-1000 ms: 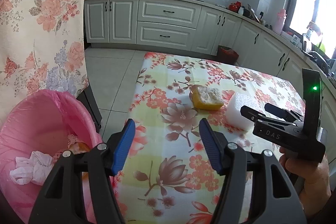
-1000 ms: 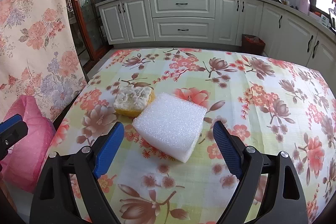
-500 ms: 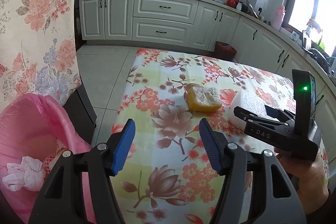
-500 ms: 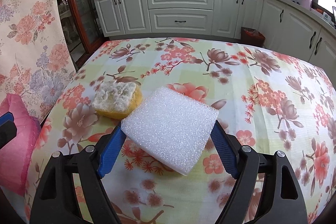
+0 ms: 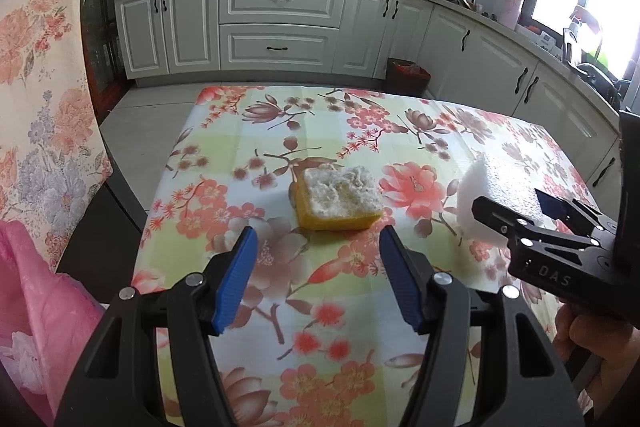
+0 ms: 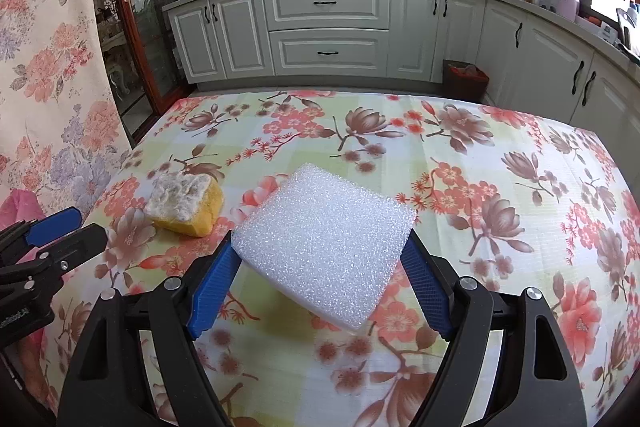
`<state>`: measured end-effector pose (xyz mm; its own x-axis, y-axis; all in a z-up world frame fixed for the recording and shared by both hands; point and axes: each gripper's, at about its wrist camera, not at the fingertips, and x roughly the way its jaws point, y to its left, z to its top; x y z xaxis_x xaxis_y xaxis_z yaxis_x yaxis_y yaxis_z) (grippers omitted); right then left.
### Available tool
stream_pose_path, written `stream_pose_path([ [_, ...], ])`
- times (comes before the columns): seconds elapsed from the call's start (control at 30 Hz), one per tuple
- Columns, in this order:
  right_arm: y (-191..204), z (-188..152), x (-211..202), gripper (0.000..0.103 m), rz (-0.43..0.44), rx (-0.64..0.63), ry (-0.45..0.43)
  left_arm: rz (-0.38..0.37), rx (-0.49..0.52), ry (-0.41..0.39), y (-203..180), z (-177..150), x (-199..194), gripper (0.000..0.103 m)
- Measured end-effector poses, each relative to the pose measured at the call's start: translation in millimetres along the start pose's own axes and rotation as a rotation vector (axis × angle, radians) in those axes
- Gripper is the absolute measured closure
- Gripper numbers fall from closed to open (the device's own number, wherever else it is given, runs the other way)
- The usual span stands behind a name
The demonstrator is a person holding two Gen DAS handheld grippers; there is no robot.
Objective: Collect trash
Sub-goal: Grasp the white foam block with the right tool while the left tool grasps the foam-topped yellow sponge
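A white foam block [image 6: 326, 239] lies on the flowered table between my right gripper's [image 6: 320, 269] blue pads; the pads touch its two sides and hold it. It also shows in the left wrist view [image 5: 500, 193] behind the right gripper [image 5: 520, 211]. A worn yellow sponge [image 5: 340, 199] lies on the table just ahead of my left gripper [image 5: 316, 275], which is open and empty. The sponge also shows in the right wrist view [image 6: 186, 201], left of the foam. The left gripper [image 6: 48, 235] shows at that view's left edge.
A pink trash bag [image 5: 36, 311] hangs at the table's left side, low in the left wrist view. A flowered curtain [image 5: 44, 99] hangs to the left. White kitchen cabinets [image 6: 328, 31] stand beyond the table's far edge [image 5: 304, 91]. A small red bin [image 6: 466, 75] is on the floor.
My right gripper moved forward around the foam block and closed onto its sides. My left gripper swung right from the pink bag toward the yellow sponge.
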<state>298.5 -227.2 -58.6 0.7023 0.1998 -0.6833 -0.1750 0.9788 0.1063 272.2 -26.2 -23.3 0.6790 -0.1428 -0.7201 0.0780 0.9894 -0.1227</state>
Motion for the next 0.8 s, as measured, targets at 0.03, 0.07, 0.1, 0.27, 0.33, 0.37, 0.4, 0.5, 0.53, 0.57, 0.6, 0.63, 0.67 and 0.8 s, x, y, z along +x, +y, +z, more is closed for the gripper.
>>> stream_pose_path([
  [0.03,-3.1,0.3,-0.9,0.028,-0.001,0.004,-0.002,-0.004,0.003,0.006,-3.0,2.6,5.6,0.042],
  [0.07,-5.9,0.7,-1.6,0.028,-0.001,0.007,-0.003,-0.007,0.006,0.011,-5.1,5.0,10.3,0.042],
  [0.1,-8.5,1.1,-2.6,0.028,-0.002,0.01,-0.005,-0.008,0.01,0.018,-7.7,7.4,15.9,0.042],
  [0.27,-19.7,3.6,-7.9,0.028,0.001,0.027,-0.018,-0.013,0.022,0.048,-17.8,16.2,38.5,0.042],
  [0.33,-23.3,4.9,-9.5,0.028,0.001,0.032,-0.022,-0.006,0.021,0.065,-20.2,18.7,49.1,0.042],
  [0.37,-24.7,5.4,-10.2,0.028,0.002,0.033,-0.023,-0.001,0.022,0.072,-20.7,19.7,53.4,0.042],
  [0.4,-26.2,5.8,-11.0,0.028,0.003,0.035,-0.025,0.001,0.023,0.077,-21.5,20.8,56.9,0.042],
  [0.5,-30.5,6.3,-13.3,0.028,0.003,0.04,-0.028,0.021,0.033,0.093,-24.8,24.3,66.0,0.042],
  [0.53,-31.6,6.5,-13.5,0.028,0.004,0.042,-0.028,0.028,0.034,0.099,-25.1,25.1,67.9,0.042],
  [0.57,-32.6,6.6,-13.7,0.028,0.004,0.043,-0.028,0.037,0.037,0.104,-25.6,25.7,70.0,0.042],
  [0.6,-33.2,6.4,-14.0,0.028,0.003,0.043,-0.029,0.051,0.04,0.111,-25.9,26.6,72.3,0.042],
  [0.63,-34.1,6.5,-14.4,0.028,0.004,0.045,-0.029,0.053,0.041,0.114,-26.0,27.4,73.9,0.042],
  [0.67,-34.1,6.6,-14.4,0.028,0.005,0.046,-0.028,0.053,0.042,0.117,-25.4,27.9,75.4,0.042],
  [0.8,-32.4,6.0,-16.2,0.028,0.007,0.041,-0.029,0.057,0.047,0.136,-23.5,29.4,83.3,0.04],
])
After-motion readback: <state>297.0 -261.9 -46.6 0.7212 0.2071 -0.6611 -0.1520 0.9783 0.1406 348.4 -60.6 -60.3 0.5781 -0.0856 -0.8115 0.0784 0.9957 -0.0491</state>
